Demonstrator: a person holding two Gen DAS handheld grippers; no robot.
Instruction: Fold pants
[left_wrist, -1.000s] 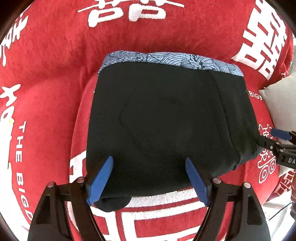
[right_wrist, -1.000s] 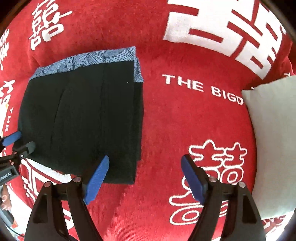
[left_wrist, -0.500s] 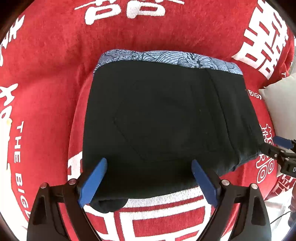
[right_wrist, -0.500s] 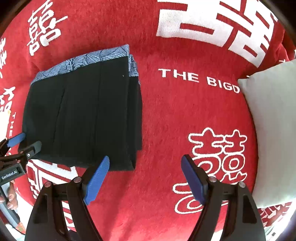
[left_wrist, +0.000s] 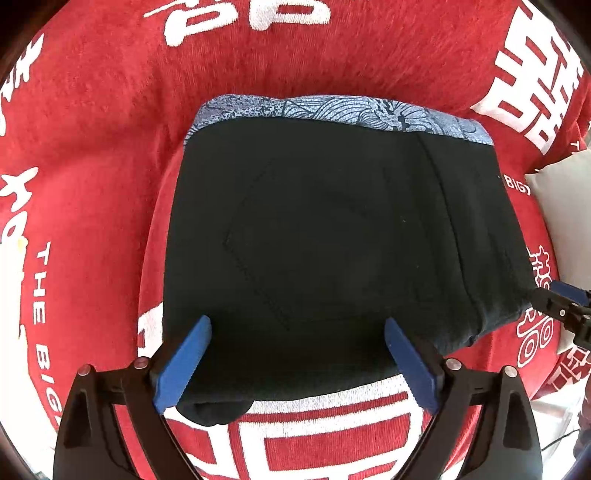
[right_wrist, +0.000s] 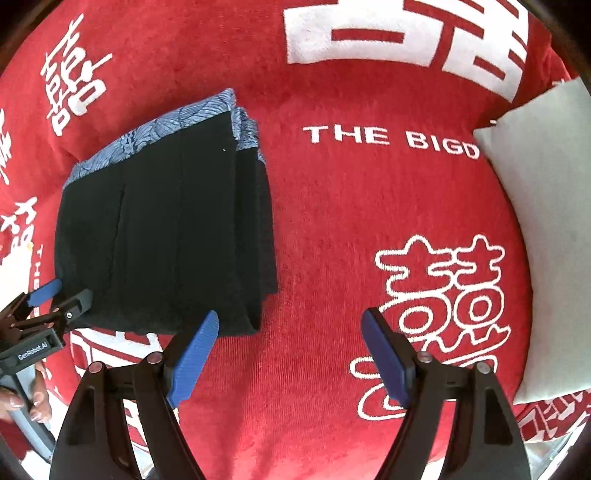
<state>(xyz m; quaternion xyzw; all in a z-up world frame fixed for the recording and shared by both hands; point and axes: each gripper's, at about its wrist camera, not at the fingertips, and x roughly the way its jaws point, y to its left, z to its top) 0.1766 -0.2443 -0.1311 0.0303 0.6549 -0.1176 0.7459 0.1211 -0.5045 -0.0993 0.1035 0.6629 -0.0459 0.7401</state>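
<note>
On red blanket (left_wrist: 92, 147): black pants (left_wrist: 332, 240) lie folded into compact rectangle, patterned waistband at far edge. Left tongs (left_wrist: 297, 354) apart above near edge, clamping nothing. Right tongs (right_wrist: 290, 354) apart over bare blanket beside stack. Risk: blue pad snags loose near-left roll, undoing fold. Versus earlier: left jaws wider, right tongs shifted further off pants.

Folded black pants (left_wrist: 332, 240) and grey pillow (right_wrist: 546, 206) lie on red blanket (right_wrist: 332, 221).

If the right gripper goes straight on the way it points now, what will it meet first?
Most likely the bare red blanket. The right gripper is open, pointing down beside the folded black pants, not over them. Only its left finger is near their edge; depth is unclear.
</note>
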